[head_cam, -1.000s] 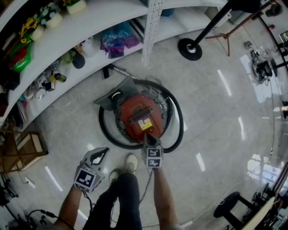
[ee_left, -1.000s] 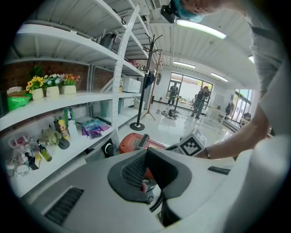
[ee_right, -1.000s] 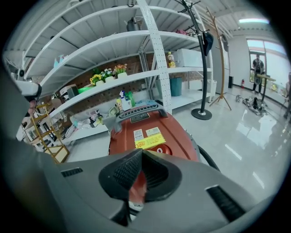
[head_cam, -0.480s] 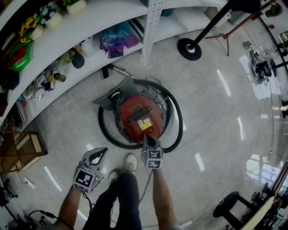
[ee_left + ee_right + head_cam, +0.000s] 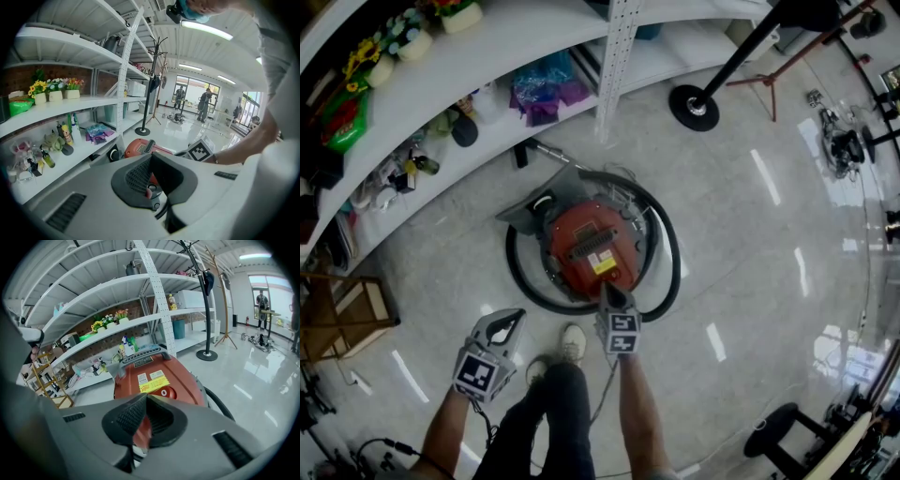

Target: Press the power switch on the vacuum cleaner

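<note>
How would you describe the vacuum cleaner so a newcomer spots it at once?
Below the long white shelving, on the glossy floor, sits the vacuum cleaner. It is a round canister ringed by a black hose, yellow label on top; its red dome sets it apart.

Grey left gripper (image 5: pixel 512 319) and right gripper (image 5: pixel 608 287) bear marker cubes (image 5: pixel 478 372); dark trousers (image 5: pixel 542 412), white shoes (image 5: pixel 573 339).

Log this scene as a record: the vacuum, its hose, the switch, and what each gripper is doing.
vacuum cleaner: red, on the floor
hose: black, looped round the vacuum cleaner
round button: red, on top, likely the power switch
right gripper: jaws together, tip at the vacuum cleaner's near edge; contact with the round button cannot be told
left gripper: jaws together, empty, beside the shoe
</note>
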Available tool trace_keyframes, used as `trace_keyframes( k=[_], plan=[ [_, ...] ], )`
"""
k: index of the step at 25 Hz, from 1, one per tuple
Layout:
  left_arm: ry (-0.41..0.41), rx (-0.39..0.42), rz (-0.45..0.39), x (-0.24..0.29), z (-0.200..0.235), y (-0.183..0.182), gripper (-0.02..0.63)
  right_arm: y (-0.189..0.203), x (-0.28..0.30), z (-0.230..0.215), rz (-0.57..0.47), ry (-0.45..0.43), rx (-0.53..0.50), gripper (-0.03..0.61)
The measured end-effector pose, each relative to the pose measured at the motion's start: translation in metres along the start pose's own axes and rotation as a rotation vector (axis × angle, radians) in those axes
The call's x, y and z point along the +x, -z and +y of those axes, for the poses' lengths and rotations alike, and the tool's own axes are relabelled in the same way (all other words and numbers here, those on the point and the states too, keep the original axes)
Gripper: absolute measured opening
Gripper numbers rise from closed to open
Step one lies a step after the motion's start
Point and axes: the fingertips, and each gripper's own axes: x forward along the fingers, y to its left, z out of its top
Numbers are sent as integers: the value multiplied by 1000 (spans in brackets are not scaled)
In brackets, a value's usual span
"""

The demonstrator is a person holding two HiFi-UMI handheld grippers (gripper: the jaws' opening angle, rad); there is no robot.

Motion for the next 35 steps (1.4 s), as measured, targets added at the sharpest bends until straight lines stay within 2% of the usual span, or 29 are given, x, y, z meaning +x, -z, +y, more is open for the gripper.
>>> trace_keyframes(
  k=[8, 16, 35],
  plan=[
    [-13, 2, -20, -1, -1, -12, 7, -21, -9, 4, -59, -20, -8, 12],
    [-10, 13, -40, -8, -12, -27, 6, -32, -35, 7, -71, -18, -12, 12],
    [-12, 79, -121, -60, -35, -95, 6, -97, -143, 38, -180, -2, -3, 12]
  ],
)
